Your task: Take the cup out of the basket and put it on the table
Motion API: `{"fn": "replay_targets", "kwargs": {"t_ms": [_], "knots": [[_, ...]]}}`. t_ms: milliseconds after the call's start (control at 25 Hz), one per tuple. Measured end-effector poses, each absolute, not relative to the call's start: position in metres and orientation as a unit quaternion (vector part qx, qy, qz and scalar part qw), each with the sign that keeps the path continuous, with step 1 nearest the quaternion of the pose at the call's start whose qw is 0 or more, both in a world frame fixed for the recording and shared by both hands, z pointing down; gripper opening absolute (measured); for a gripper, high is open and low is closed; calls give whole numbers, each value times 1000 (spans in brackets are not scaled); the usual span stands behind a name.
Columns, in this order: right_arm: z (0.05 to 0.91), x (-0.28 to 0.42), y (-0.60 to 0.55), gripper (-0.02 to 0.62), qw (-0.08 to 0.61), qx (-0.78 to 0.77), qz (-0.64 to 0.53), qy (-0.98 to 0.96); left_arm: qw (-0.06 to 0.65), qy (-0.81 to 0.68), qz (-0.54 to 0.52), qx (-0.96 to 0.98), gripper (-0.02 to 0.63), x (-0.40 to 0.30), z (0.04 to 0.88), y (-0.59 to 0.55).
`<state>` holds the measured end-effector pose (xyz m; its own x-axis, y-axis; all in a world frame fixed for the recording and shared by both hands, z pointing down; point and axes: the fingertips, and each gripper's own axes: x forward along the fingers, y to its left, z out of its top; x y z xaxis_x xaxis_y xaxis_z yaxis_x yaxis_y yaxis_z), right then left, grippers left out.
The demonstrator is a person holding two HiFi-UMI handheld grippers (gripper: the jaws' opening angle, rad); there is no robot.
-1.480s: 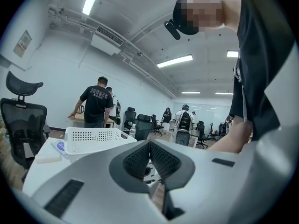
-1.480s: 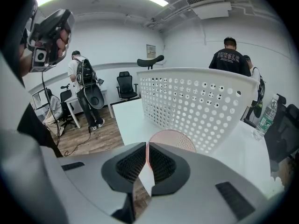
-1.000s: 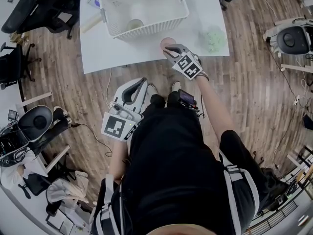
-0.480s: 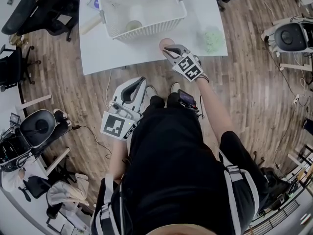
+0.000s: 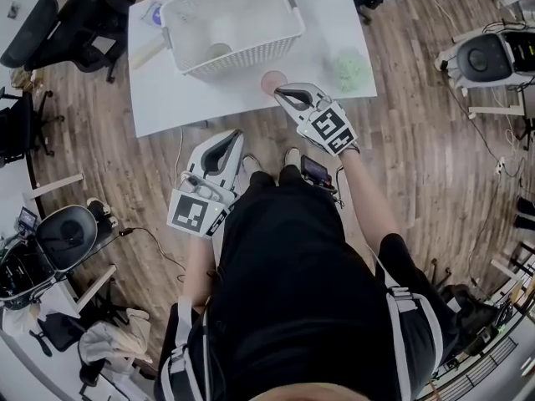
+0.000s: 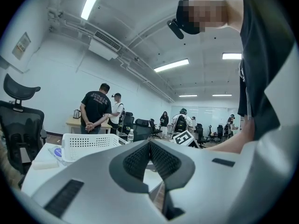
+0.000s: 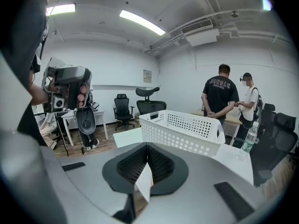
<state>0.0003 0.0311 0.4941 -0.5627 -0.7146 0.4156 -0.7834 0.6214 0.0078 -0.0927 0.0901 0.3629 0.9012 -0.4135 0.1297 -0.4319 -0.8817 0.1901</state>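
Note:
A white perforated basket [image 5: 242, 54] stands on the white table [image 5: 167, 98]; it also shows in the right gripper view [image 7: 180, 132] and the left gripper view [image 6: 88, 143]. A pale cup [image 5: 219, 50] lies inside it near the front wall. A pink cup [image 5: 273, 80] stands on the table just outside the basket. My right gripper [image 5: 281, 93] is shut and empty, its tip a little short of the pink cup; the jaws meet in its own view [image 7: 146, 146]. My left gripper [image 5: 231, 134] hangs over the floor below the table edge, shut on nothing [image 6: 149, 143].
A green fuzzy object [image 5: 349, 63] lies at the table's right end, a blue-topped round item [image 5: 155, 13] at the left end. A water bottle [image 7: 251, 139] stands beyond the basket. Office chairs [image 5: 58, 15] ring the table. Two people [image 7: 224, 101] stand behind.
My right gripper has drawn back from the pink cup toward my body. The whole head view has shifted, with the table sliding up and left. The left gripper barely moved.

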Motion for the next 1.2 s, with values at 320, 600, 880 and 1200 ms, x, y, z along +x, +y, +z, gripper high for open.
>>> {"fn": "replay_targets", "kwargs": {"t_ms": [320,600,880,1200], "knots": [[421,9,72,18,146,440,59,-884,100,-214,34,971,23,-85,357,92],[387,13,97,18,98,449,52,-886,99,-209,31,972,21,-76,357,94],[376,5,105,18,82,436,39,-895,79,-214,58,972,21,-68,365,96],[371,5,108,18,76,436,34,-896,75,-221,59,971,21,-68,364,100]]}}
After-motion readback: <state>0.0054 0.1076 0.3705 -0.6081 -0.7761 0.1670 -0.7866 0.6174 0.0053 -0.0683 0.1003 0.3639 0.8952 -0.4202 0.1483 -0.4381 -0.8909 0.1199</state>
